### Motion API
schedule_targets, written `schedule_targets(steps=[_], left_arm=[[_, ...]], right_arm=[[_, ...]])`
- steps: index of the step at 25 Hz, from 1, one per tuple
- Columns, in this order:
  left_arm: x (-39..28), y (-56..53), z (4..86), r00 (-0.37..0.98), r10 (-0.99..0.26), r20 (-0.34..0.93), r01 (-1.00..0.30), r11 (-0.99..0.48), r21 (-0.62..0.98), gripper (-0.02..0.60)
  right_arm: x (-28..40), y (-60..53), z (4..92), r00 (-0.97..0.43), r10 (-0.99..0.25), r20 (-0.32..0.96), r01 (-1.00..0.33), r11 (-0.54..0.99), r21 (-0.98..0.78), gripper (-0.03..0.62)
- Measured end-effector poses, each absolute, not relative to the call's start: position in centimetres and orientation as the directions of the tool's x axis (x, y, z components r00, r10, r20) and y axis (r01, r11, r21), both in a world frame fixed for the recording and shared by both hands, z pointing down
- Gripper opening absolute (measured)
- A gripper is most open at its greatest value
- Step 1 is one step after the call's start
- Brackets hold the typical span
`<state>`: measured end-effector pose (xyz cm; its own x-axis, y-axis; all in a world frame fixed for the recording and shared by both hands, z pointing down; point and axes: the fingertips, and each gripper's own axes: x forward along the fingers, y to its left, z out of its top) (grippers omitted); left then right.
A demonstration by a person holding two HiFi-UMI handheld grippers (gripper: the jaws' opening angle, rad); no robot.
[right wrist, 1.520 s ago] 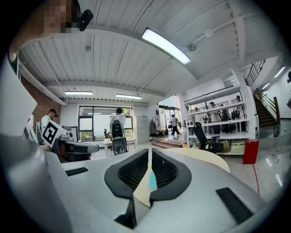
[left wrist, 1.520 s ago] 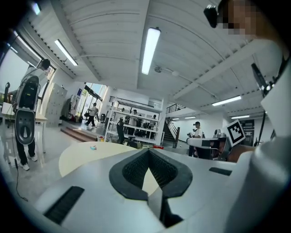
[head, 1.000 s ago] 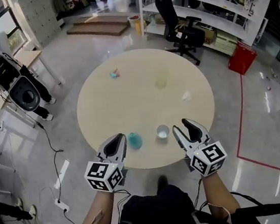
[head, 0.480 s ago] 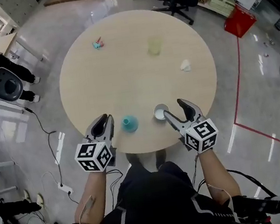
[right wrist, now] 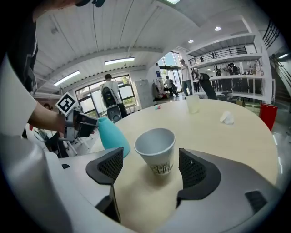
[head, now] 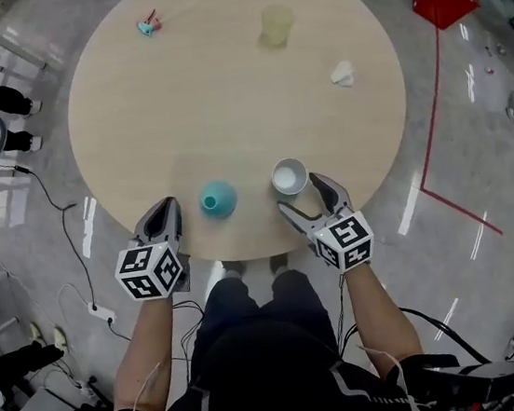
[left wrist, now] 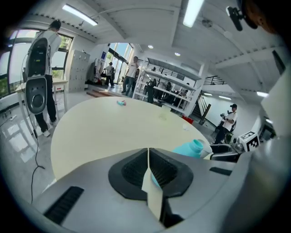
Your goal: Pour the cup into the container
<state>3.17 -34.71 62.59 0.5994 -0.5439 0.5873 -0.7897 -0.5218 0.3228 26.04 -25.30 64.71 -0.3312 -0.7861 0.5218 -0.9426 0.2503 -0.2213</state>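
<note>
- Head view: the paper cup (head: 289,176) stands upright near the table (head: 223,91) edge closest to me. The teal narrow-necked container (head: 218,198) stands just beside it, apart from it. My right gripper (head: 303,198) is at the cup and my left gripper (head: 166,212) sits near the container, touching nothing.
- Left gripper view: the pads meet on a thin line, so the jaws are closed with nothing between them. The container is off to the right, partly cut off by the jaw body.
- Right gripper view: the jaws have just been opening and now stand wide. The cup is between them and neither pad touches it.
- Risk: it is a thin paper cup, so a hard squeeze would buckle the wall and slop the contents.
- Risk: a pad nudging it off-centre could tip it, and the table edge is close.
- Risk: the container's mouth looks narrow and the container is unheld. A fast tilt would miss the mouth, and a bump could topple it.
- Unclear: I cannot tell what the cup holds, as its inside reads plain white. The container's opening is not visible from above.
</note>
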Motion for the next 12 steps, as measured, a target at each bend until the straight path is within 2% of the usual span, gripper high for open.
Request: schedule_targets(steps=[1, 12], left_arm=[[3.2, -34.5, 63.7, 0.598, -0.533, 0.598, -0.790, -0.517, 0.328, 0.002], [3.8, -34.0, 67.0, 0.603, -0.495, 0.626, -0.782, -0.524, 0.338, 0.002]], right_arm=[[26.2, -25.1, 65.8, -0.317, -0.783, 0.535, -0.947, 0.232, -0.222, 0.356], [26.7, -27.4, 68.6, -0.243, -0.801, 0.548, -0.970, 0.188, -0.155, 0.356]])
